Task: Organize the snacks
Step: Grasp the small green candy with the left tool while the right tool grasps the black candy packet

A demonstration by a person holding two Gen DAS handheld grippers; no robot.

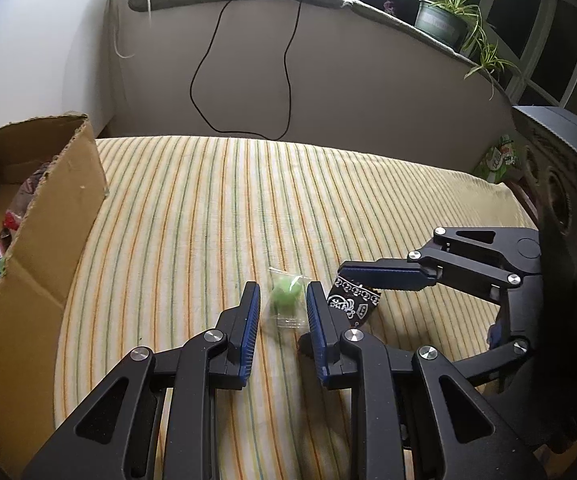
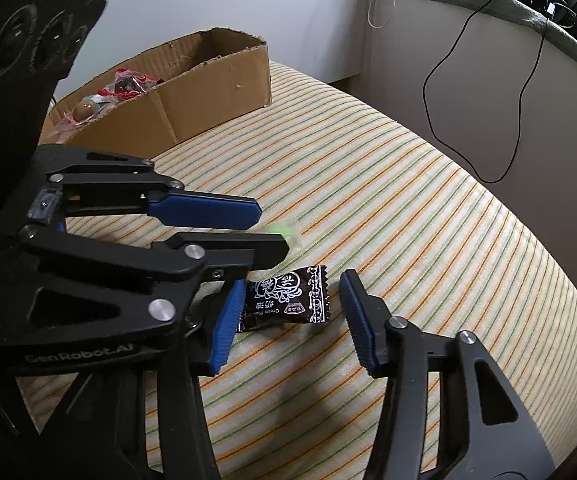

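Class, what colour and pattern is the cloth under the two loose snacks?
Cream striped cloth with thin orange, yellow and green lines; clearest in the right wrist view.

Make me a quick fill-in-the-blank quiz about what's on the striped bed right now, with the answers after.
1. The left gripper straddles a clear-wrapped candy coloured ____.
2. The right gripper has its fingers either side of a snack packet coloured ____.
3. Snacks already sorted lie in a box made of ____.

Answers: green; black; cardboard
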